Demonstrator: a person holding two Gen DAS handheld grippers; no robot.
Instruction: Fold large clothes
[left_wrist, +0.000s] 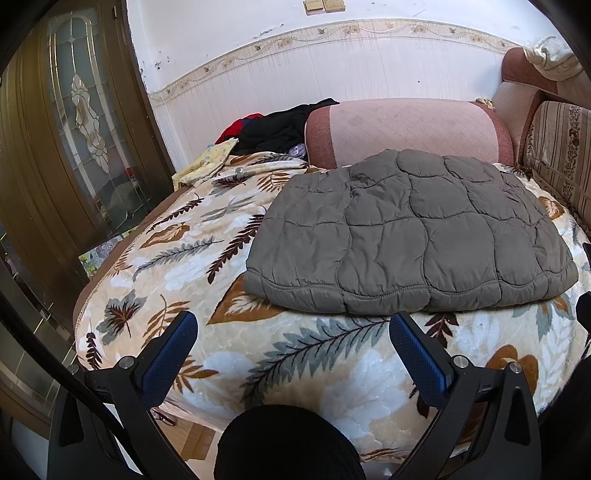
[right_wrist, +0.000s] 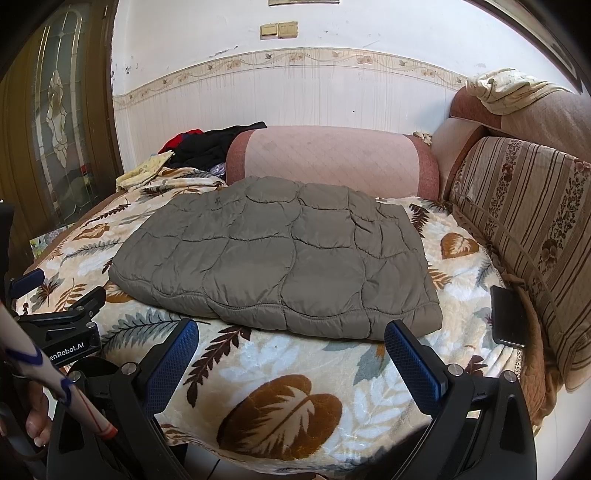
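Both my left hand-held gripper (left_wrist: 293, 341) and right hand-held gripper (right_wrist: 291, 349) hang spread and empty below the folded grey quilted jacket (right_wrist: 280, 254) lying mid-frame on the bed (right_wrist: 332, 376); risk: puffy slick layers springing apart if pinched shallowly.

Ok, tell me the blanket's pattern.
Cream blanket printed with brown and grey-green leaves; clearest in the right wrist view.

The grey jacket (right_wrist: 277, 258) is quilted padded cloth with a faint sheen, lying on a plush, fleecy leaf-print blanket (right_wrist: 295, 369). Both grippers' fingers (left_wrist: 417, 354) carry blue dimpled pads on matt black plastic (silvery metal bolts at the joints). The bolster (right_wrist: 332, 158) is woven pink cloth, the phone (right_wrist: 508, 317) glossy black.
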